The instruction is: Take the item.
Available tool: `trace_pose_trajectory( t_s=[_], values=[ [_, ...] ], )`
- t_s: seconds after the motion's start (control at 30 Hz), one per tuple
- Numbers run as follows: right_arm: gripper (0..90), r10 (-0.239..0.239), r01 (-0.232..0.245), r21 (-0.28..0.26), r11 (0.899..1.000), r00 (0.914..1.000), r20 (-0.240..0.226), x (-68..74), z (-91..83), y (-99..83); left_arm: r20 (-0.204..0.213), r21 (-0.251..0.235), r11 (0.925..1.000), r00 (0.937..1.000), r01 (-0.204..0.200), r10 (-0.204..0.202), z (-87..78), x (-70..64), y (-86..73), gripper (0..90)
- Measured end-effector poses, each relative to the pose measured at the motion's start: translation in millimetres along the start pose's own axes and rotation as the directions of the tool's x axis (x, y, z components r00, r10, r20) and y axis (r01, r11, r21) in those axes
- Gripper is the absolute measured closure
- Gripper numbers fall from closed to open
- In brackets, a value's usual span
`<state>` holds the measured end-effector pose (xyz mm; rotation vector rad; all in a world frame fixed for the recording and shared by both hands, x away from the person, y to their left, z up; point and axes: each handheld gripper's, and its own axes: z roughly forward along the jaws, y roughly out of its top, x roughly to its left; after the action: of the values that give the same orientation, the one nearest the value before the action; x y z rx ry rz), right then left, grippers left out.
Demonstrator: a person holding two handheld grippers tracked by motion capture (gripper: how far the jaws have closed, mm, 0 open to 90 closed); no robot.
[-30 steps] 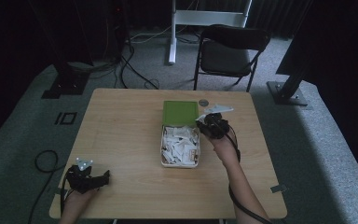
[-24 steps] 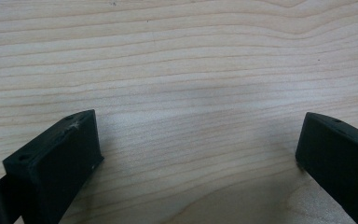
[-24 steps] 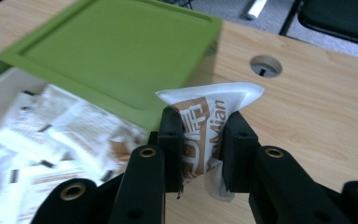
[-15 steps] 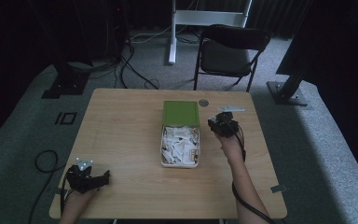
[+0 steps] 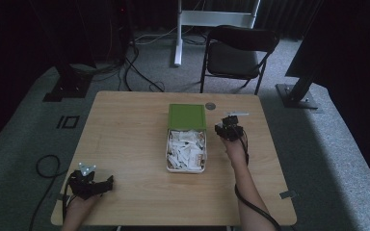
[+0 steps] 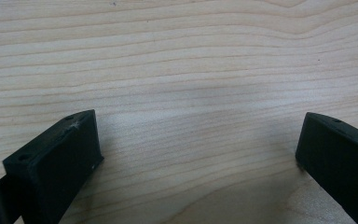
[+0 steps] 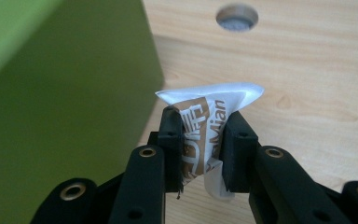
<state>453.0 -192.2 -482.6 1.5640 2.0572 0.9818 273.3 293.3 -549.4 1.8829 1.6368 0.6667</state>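
Observation:
An open box (image 5: pixel 186 166) full of several white paper packets sits mid-table, its green lid (image 5: pixel 187 116) lying flat at its far end. My right gripper (image 5: pixel 230 126) hovers just right of the lid, shut on a white packet with brown print (image 7: pixel 204 125), pinched upright between its jaws. The green lid (image 7: pixel 51 93) stands close on the left in the right gripper view. My left gripper (image 5: pixel 107 182) rests at the table's near left corner, open, with bare wood between its fingers (image 6: pixel 56 158).
A round cable hole (image 5: pixel 210 105) lies in the tabletop beyond the right gripper. A black folding chair (image 5: pixel 238 53) stands behind the table's far edge. Cables trail on the floor at left (image 5: pixel 46 166) and far left.
My right gripper has moved right and slightly nearer, away from the lid's corner, carrying the packet. The left gripper has stayed put.

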Motion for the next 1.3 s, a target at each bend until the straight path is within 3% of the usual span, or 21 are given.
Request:
trace_pose_trajectory(
  t_s=[0.4, 0.63, 0.7, 0.83, 0.87, 0.9, 1.0, 1.1, 1.13, 1.17, 1.3],
  values=[
    [73.0, 0.020, -0.030, 0.113, 0.993, 0.9957, 0.091, -7.9, 50.2, -3.0, 0.000, 0.000, 1.0000, 1.0000, 0.001, -0.001, 0.0, 0.0, 0.0, 0.6],
    [72.0, 0.017, -0.031, 0.126, 0.992, 0.9936, 0.112, -4.5, 62.2, -5.6, 0.000, 0.000, 1.0000, 1.0000, 0.001, -0.001, 0.0, 0.0, 0.0, 0.6],
    [59.6, 0.019, -0.033, 0.117, 0.993, 0.9926, 0.120, -3.8, 60.8, -5.3, 0.000, 0.000, 1.0000, 1.0000, 0.001, -0.001, 0.0, 0.0, 0.0, 0.6],
    [45.4, 0.059, -0.068, 0.089, 0.994, 0.9930, 0.102, -7.6, 50.8, -5.2, 0.000, -0.001, 1.0000, 1.0000, 0.001, -0.001, 0.0, 0.0, 0.0, 0.6],
    [45.4, 0.059, -0.068, 0.089, 0.994, 0.9930, 0.102, -7.6, 50.8, -5.2, 0.000, -0.001, 1.0000, 1.0000, 0.001, -0.001, 0.0, 0.0, 0.0, 0.6],
    [37.9, 0.076, -0.084, 0.071, 0.994, 0.9917, 0.104, -11.7, 42.4, -7.1, 0.000, 0.000, 1.0000, 1.0000, 0.001, -0.001, 0.0, 0.0, 0.0, 0.6],
    [33.0, 0.097, -0.103, 0.054, 0.993, 0.9905, 0.098, -16.0, 34.4, -10.1, 0.000, 0.000, 1.0000, 1.0000, 0.000, 0.000, 0.0, 0.0, 0.0, 0.6],
    [20.7, 0.109, -0.115, 0.074, 0.991, 0.9909, 0.080, -18.4, 30.4, -15.0, 0.000, 0.000, 1.0000, 1.0000, 0.001, -0.001, 0.0, 0.0, 0.0, 0.6],
    [20.7, 0.109, -0.115, 0.074, 0.991, 0.9909, 0.080, -18.4, 30.4, -15.0, 0.000, 0.000, 1.0000, 1.0000, 0.001, -0.001, 0.0, 0.0, 0.0, 0.6],
    [17.0, 0.137, -0.143, 0.061, 0.988, 0.9850, 0.105, -19.8, 27.0, -19.3, 0.000, 0.000, 1.0000, 1.0000, 0.001, -0.001, 0.0, 0.0, 0.0, 0.6],
    [13.5, 0.155, -0.161, 0.046, 0.986, 0.9824, 0.103, -24.2, 22.7, -25.5, 0.000, 0.000, 1.0000, 1.0000, 0.001, -0.001, 0.0, 0.0, 0.0, 0.6]
  ],
)
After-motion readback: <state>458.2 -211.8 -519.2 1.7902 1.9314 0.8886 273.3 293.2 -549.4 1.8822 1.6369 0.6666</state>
